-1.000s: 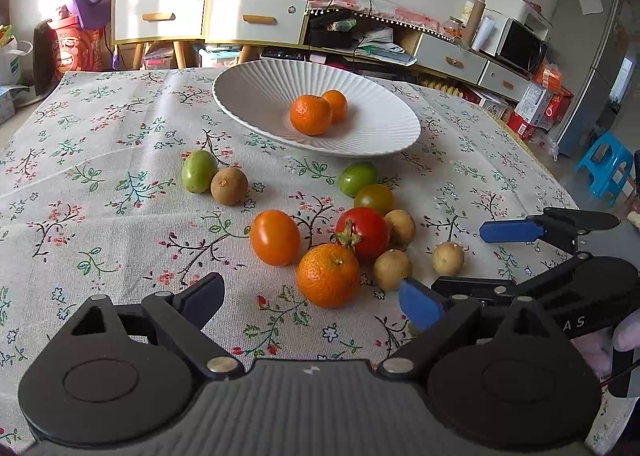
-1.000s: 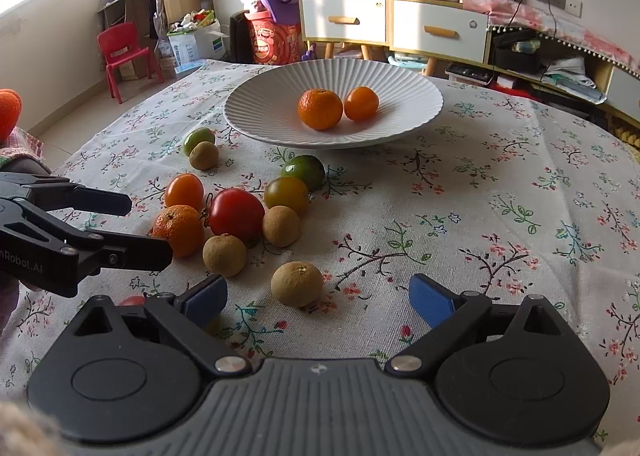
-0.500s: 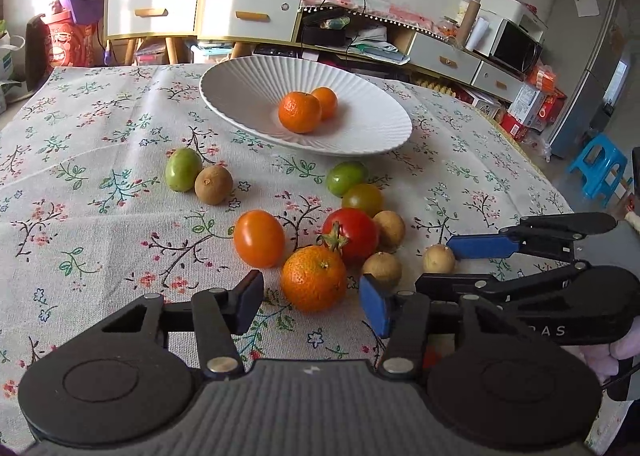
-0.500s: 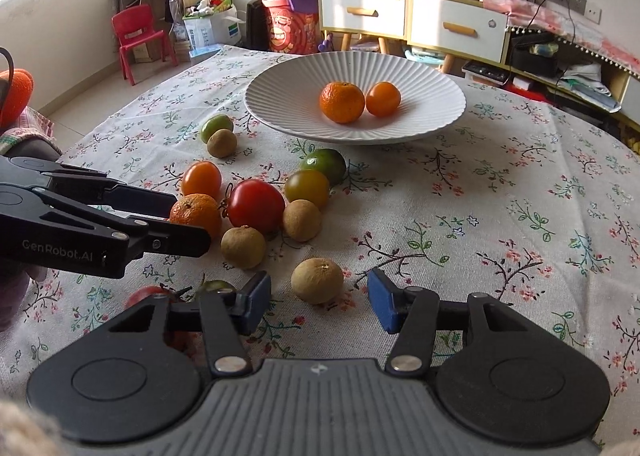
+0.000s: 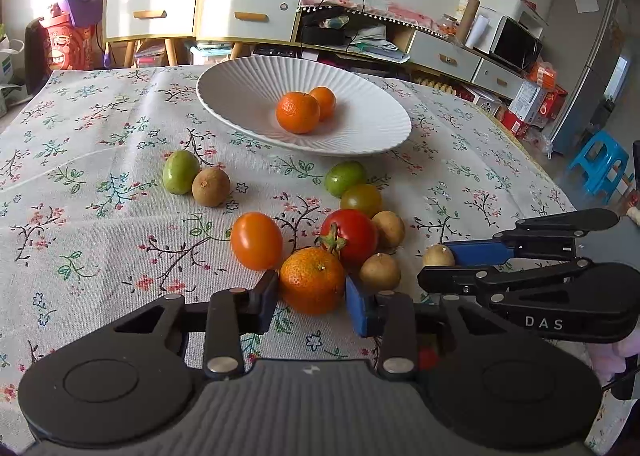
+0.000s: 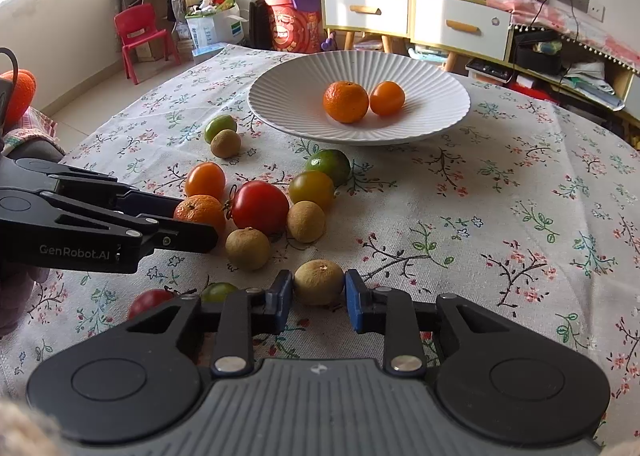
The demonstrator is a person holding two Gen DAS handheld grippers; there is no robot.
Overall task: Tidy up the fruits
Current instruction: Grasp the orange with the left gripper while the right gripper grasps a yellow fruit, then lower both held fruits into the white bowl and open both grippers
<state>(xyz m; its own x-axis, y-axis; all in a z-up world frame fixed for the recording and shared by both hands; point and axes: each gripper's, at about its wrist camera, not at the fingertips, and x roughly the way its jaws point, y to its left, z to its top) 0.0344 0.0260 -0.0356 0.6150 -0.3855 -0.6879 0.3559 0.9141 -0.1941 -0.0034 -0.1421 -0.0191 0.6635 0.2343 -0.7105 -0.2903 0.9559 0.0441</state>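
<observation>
On a floral-clothed table [image 5: 80, 160], the left gripper [image 5: 311, 296] has just closed its jaws onto a mandarin [image 5: 312, 280] while the right gripper [image 6: 319, 294] has closed on a brown longan [image 6: 319, 282]; the white ribbed plate [image 6: 432, 76], at 12 o'clock, holds two mandarins [image 6: 346, 101].

Both black grippers carry blue pads [image 5: 357, 308], silver screws and white lettering.

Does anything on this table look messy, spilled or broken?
Nothing is spilled or broken. Only two oranges sit in the white plate; the other fruit lies loose on the tablecloth.
</observation>
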